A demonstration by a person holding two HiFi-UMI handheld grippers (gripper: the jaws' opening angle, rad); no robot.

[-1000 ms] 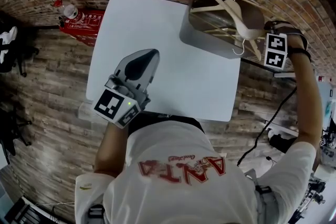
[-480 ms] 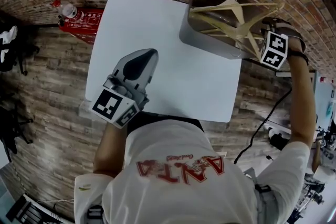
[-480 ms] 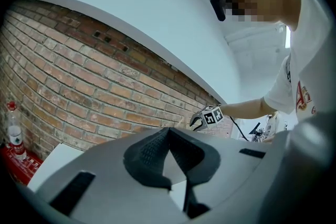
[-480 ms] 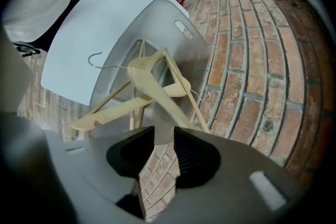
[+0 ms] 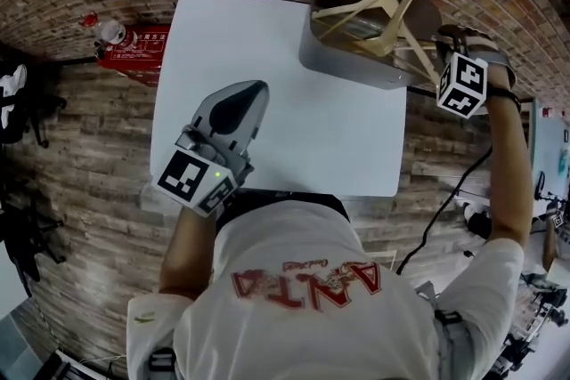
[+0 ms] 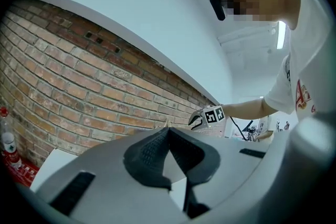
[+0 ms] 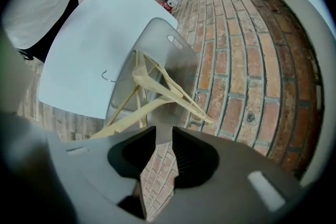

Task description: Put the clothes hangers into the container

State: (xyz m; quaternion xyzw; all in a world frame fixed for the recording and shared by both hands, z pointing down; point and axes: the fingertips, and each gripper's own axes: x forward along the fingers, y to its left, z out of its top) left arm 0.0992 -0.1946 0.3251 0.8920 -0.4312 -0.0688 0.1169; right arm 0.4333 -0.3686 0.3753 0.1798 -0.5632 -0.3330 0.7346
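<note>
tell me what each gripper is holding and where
Nothing. The right gripper, its jaws just closing a little, is open and empty near the hangers; the left gripper is shut on nothing.

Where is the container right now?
In the head view, the container sits at the table's far right corner, hangers poking out of it, the right gripper close on its right.

Even soft light, strong fisheye distortion

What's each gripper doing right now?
Left gripper: closed, empty.
Right gripper: open, nothing between its jaws, which have just been closing a little.
</note>
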